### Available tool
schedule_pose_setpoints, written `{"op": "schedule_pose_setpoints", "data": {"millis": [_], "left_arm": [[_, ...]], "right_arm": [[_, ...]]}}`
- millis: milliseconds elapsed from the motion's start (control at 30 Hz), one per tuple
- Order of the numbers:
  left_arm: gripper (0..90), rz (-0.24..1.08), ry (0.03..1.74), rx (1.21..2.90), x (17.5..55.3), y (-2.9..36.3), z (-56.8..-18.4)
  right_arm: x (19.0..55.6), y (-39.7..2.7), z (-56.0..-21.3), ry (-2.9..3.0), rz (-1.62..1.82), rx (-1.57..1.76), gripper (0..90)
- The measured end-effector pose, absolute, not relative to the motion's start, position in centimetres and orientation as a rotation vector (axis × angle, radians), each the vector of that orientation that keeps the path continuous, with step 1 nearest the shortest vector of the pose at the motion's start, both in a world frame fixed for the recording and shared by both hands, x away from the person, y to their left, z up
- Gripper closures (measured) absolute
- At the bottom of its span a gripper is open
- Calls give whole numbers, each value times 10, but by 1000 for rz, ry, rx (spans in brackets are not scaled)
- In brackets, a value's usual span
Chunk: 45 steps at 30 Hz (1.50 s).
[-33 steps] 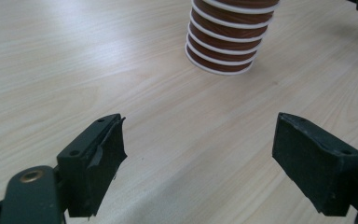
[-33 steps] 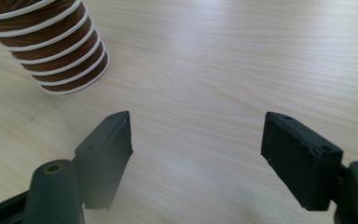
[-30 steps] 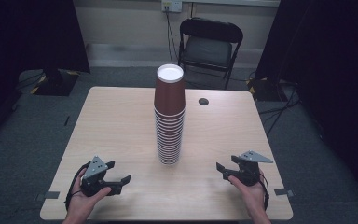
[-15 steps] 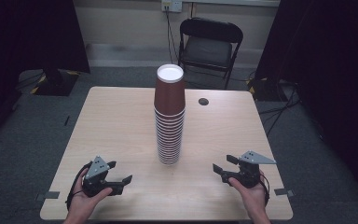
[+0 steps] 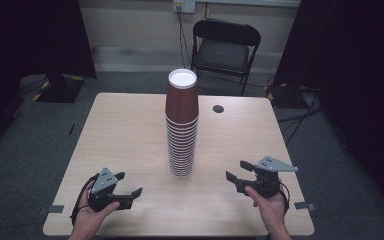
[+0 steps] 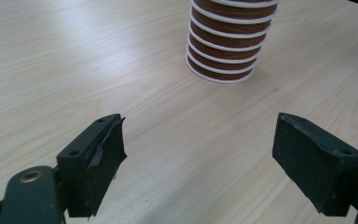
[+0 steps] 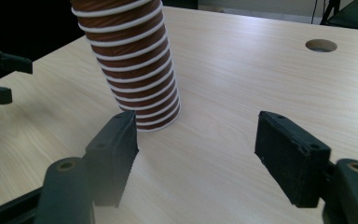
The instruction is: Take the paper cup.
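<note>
Cup stack (image 5: pixel 182 125) top: high view | base: gripper views | both grippers' fingers wide, empty

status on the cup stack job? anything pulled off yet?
Done: nothing visible; the cup stack stands whole and upright mid-table, with no loose cups on the table. In hand: nothing; left gripper and right gripper sit open on either side of it, apart from it. Left: the whole handling of the stack.
</note>
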<state>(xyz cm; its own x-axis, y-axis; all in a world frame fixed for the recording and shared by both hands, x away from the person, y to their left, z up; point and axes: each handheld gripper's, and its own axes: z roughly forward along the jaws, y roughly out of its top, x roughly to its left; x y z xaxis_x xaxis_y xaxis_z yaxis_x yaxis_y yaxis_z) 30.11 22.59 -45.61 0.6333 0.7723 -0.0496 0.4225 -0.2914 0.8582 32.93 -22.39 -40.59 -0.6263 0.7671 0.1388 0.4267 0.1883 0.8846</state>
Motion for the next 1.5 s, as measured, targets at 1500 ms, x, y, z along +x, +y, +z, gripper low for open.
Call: {"op": "schedule_pose_setpoints", "data": {"millis": [1500], "left_arm": [[167, 476, 991, 1917, 304, 231, -459]], "right_arm": [[378, -156, -296, 2083, 1749, 829, 143]]}}
